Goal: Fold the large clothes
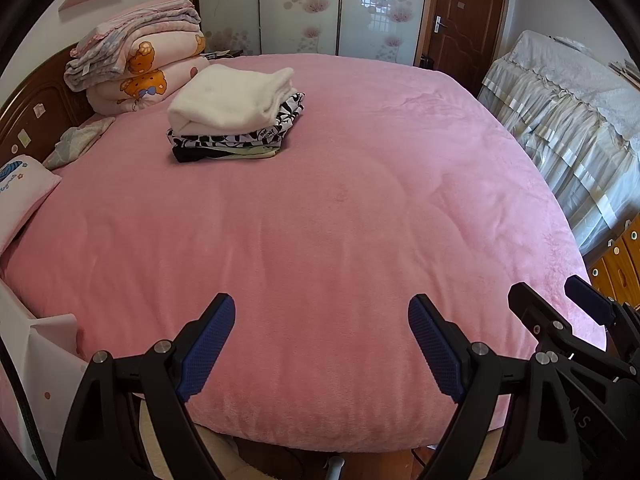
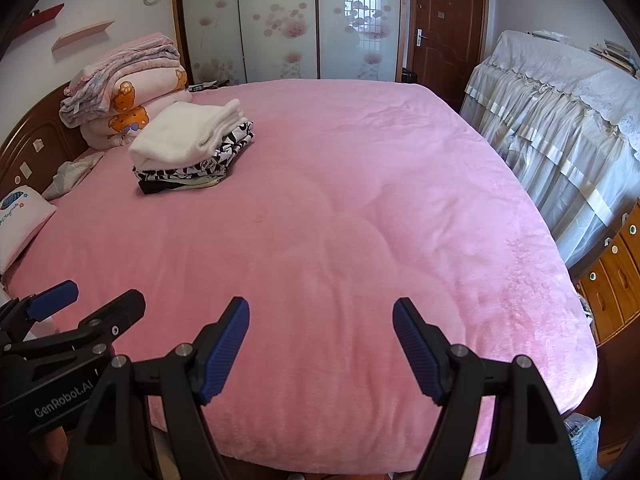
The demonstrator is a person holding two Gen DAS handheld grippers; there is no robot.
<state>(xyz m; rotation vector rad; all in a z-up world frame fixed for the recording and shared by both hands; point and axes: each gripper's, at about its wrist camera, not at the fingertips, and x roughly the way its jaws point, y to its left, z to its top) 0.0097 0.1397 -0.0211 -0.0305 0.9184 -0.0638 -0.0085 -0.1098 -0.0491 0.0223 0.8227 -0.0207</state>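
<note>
We look across a bed spread with a pink fleece blanket, a wardrobe with frosted floral doors beyond its far edge. The stack of folded clothes sits toward the far left corner, a white fleece piece on top of black-and-white printed ones, just beside the folded quilts piled against the wooden headboard. At the near edge we hold the left gripper and the right gripper side by side above the blanket, both with jaws wide apart and nothing between them.
</note>
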